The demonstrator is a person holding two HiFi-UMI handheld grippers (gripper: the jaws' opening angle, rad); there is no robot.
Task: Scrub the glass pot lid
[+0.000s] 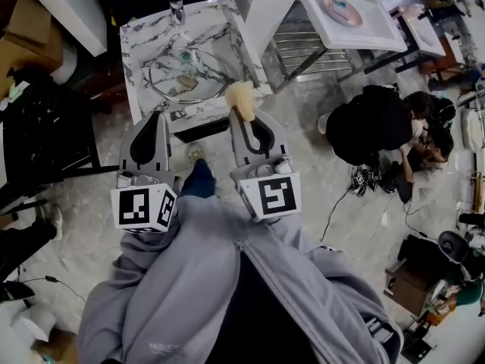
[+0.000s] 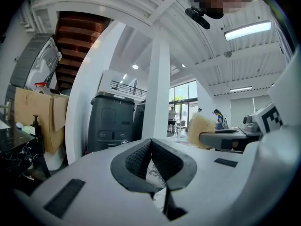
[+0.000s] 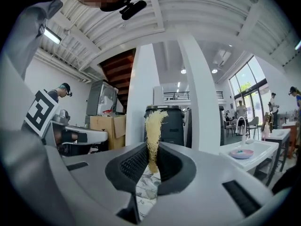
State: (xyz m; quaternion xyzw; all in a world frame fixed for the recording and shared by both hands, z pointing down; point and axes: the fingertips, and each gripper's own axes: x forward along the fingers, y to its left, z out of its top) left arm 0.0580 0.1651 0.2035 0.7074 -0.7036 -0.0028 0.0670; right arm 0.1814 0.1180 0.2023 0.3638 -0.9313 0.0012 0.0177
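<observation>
**A:** Where does the glass pot lid (image 1: 173, 76) lie?

**B:** Flat in the basin of the marble sink (image 1: 135, 44), below the tap (image 1: 176, 9). A small brownish thing shows at the glass. Whether it lies on the lid or under it cannot be told.

**A:** And the left gripper (image 1: 156, 117)?

**B:** Its fingers are pressed together with nothing between them. The left gripper view shows the ribbed pads (image 2: 136, 159) meeting at the tip. In the head view that tip hangs over the near rim of the sink, apart from the lid.

**A:** The right gripper (image 1: 244, 117)?

**B:** Its fingers are clamped on a pale-yellow fibrous scrubber (image 1: 242, 98), which sticks out past the tips. The scrubber sits over the near right corner of the sink, near the lid's edge but not on the glass.

**A:** How do the two stand to each other?

**B:** Side by side, both pointing toward the sink. Their marker cubes face the person in the grey jacket (image 1: 197, 279) who holds them.

**A:** What else is around?

**B:** Two people (image 1: 379, 127) crouch on the floor at the right. A white desk (image 1: 379, 32) with a pink dish (image 1: 341, 7) stands beyond them.
</observation>
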